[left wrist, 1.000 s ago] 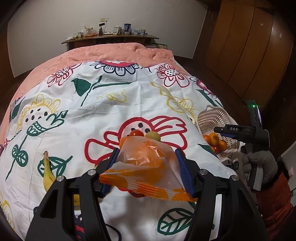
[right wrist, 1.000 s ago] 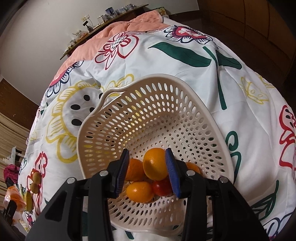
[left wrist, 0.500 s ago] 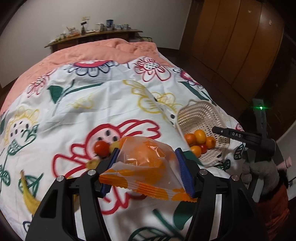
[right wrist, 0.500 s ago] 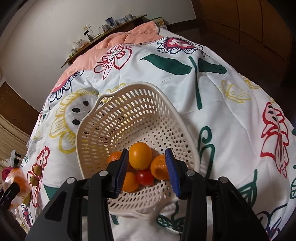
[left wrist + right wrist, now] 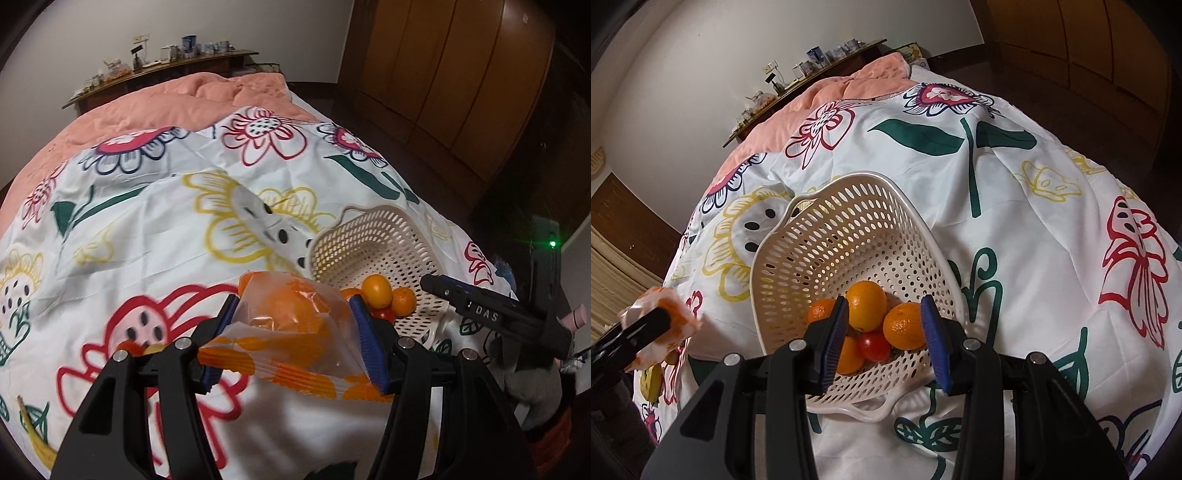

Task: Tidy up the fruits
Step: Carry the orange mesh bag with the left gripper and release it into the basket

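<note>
Left hand-held gripper (image 5: pixel 291 328) tilts downward, clamping bagged orange (image 5: pixel 291 317) near basket (image 5: pixel 373 236).

Cream perforated basket (image 5: pixel 849 243), tipped on the flowered bedspread so that its open mouth faces the viewer, one handle loop at the near rim. Inside, piled at the low end: four oranges (image 5: pixel 866 304) and one red tomato (image 5: pixel 873 345), all touching. A clear bag (image 5: pixel 291 328) printed with orange bands, holding orange fruit, is raised above the bedspread to the left of the basket, gripped at both sides. On the bedspread behind the bag lie a red tomato (image 5: pixel 127 347) and a yellowish fruit (image 5: pixel 155 348), just beside each other. A banana (image 5: pixel 35 439) lies at the lower left edge, well apart from the basket.
</note>
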{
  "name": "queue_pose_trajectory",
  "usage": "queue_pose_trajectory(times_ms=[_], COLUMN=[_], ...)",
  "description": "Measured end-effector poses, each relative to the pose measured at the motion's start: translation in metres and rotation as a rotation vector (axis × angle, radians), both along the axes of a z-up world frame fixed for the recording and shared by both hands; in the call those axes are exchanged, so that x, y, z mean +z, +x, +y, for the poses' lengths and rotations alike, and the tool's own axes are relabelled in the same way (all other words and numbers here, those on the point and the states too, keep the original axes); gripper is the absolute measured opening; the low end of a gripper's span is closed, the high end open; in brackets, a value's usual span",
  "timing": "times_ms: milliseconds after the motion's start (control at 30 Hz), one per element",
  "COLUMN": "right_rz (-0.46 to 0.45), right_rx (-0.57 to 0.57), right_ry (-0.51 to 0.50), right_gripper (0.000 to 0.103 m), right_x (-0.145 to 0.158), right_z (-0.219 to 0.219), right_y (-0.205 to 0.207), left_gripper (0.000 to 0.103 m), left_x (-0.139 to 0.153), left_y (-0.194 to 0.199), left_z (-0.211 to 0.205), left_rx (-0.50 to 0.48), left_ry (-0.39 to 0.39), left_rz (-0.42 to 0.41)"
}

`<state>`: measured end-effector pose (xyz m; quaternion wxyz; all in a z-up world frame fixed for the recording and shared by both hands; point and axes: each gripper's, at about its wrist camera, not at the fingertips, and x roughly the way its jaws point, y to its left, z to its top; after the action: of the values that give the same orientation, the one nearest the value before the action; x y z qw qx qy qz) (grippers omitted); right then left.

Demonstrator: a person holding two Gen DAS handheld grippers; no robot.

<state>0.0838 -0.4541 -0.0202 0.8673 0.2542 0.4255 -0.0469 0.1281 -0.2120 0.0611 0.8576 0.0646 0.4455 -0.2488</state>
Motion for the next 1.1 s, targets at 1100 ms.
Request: queue_pose_trajectory(times_ms=[1100], right_rz=[0.003], right_rx=[0.063], right_ry=[-0.010], right_gripper=[0.044], right_x=[-0.009], right_z=[0.020], right_y=[0.001], left_gripper=[0.077], left_x=[-0.016], left_y=[0.035], left_z=[-0.040], left_rx=[-0.036], left_ry=[-0.017], left_rz=[0.041])
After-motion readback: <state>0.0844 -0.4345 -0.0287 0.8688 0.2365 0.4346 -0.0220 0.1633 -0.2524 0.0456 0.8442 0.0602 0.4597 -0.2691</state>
